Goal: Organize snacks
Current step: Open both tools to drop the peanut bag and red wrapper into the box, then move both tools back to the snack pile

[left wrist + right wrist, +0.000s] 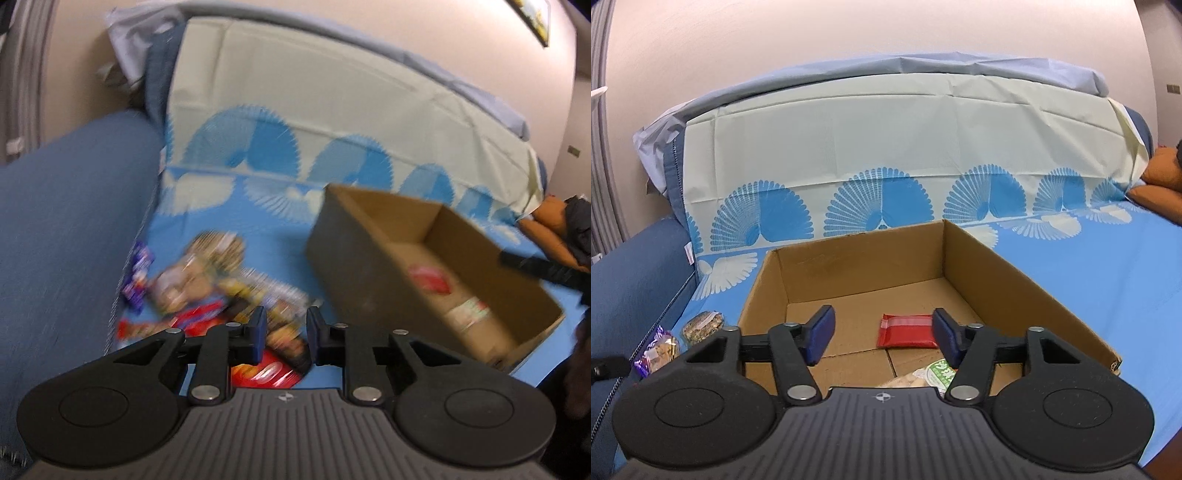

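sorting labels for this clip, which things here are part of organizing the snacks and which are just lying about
Part of the job:
- cardboard box
- red packet and green-labelled pack lying in the box
- pile of loose snacks left of the box
- left gripper, empty, over the pile
- right gripper, open, over the box

Just lying about:
- fan-patterned sheet
- orange cushion
- framed picture

The left gripper (286, 325) hangs above a blurred heap of snack packets (218, 288) on the blue patterned cloth (280, 236), its jaws a narrow gap apart with nothing pressed between them. A red packet (264, 374) lies nearest, just below the fingertips. To the right stands an open cardboard box (369, 295) holding a red packet (430, 278) and a pale one (467, 312). A blue sofa arm (66, 221) fills the left.
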`<state>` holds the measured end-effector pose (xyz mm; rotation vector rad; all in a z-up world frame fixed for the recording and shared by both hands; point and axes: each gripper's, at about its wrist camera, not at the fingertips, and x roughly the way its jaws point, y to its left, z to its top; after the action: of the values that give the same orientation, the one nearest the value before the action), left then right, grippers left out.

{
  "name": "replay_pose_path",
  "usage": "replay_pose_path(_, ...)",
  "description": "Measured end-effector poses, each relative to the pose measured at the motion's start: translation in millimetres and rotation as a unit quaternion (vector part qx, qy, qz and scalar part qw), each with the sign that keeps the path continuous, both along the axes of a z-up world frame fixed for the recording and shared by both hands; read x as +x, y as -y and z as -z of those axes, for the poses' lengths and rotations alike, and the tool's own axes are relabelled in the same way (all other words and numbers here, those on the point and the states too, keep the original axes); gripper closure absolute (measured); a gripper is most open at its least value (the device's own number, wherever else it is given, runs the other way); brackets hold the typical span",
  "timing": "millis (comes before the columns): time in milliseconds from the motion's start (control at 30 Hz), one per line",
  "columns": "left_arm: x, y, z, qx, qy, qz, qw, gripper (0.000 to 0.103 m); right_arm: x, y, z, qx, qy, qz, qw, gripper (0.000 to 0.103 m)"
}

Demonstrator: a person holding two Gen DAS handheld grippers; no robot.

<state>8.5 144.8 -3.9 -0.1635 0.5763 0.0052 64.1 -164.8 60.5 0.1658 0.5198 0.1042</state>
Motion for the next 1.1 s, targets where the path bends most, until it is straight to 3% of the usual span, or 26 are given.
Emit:
replay_pose_path(100,-11,-16,27,-0.02,-0.026,-0.02,0.9993,0.083,-4,-3,0,-0.004,0.005,-0.01,1.0,0.06)
replay_pose_path(167,-13,-26,26,-0.044,-0.02,-0.03,0.9984,0.084,-6,-5,0,-0.005,0.006,-0.015,1.0,0.064)
replay_pose_path(367,-11,-31,30,-0.063,-0.027,-0.036,0.997,0.084,-4,-14,1,-0.023,-0.002,-0.02,1.0,0.064)
replay_pose_path(567,-2,-50,41,-0.109,-0.063,-0.084,0.9885,0.084,-5,-21,4,-0.04,-0.005,-0.029,0.999,0.064)
replay_pose_path(1100,55,-22,71,-0.029,-0.113,-0.061,0.9913,0.082,-7,-28,4,-0.056,-0.003,-0.056,0.997,0.064)
